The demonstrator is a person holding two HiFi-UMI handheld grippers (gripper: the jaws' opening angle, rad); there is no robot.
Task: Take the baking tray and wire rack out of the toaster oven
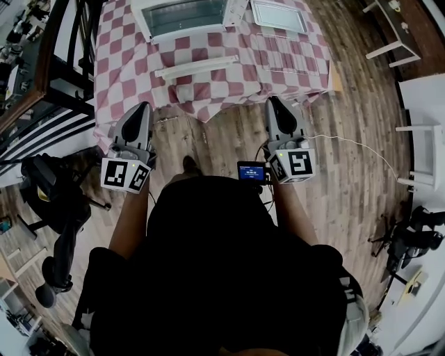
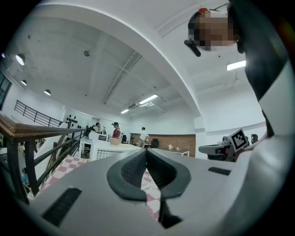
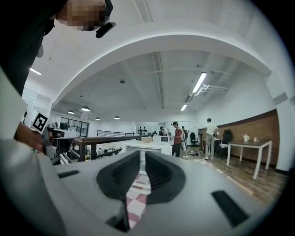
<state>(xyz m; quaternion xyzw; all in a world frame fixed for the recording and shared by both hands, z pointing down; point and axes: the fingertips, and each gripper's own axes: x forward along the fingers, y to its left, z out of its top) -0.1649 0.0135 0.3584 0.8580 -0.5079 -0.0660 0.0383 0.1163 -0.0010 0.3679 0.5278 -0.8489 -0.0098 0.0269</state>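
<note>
The white toaster oven (image 1: 186, 17) stands at the far side of a table with a red-and-white checked cloth (image 1: 229, 76). A white bar (image 1: 198, 67) lies in front of it, seemingly the handle of its let-down door. A shallow metal tray (image 1: 278, 15) lies on the cloth to the oven's right. No wire rack can be made out. My left gripper (image 1: 142, 109) and right gripper (image 1: 277, 104) are held level just short of the table's near edge, over the wooden floor. The left gripper (image 2: 146, 153) is shut and empty. The right gripper (image 3: 140, 157) shows a narrow slit with nothing in it, and the oven (image 3: 145, 147) lies straight ahead.
A black railing (image 1: 66, 62) runs along the table's left side, with a black office chair (image 1: 49, 191) below it. White furniture (image 1: 417, 156) stands at the right and a thin cable (image 1: 348, 142) crosses the floor. Several people (image 3: 177, 138) stand far behind the table.
</note>
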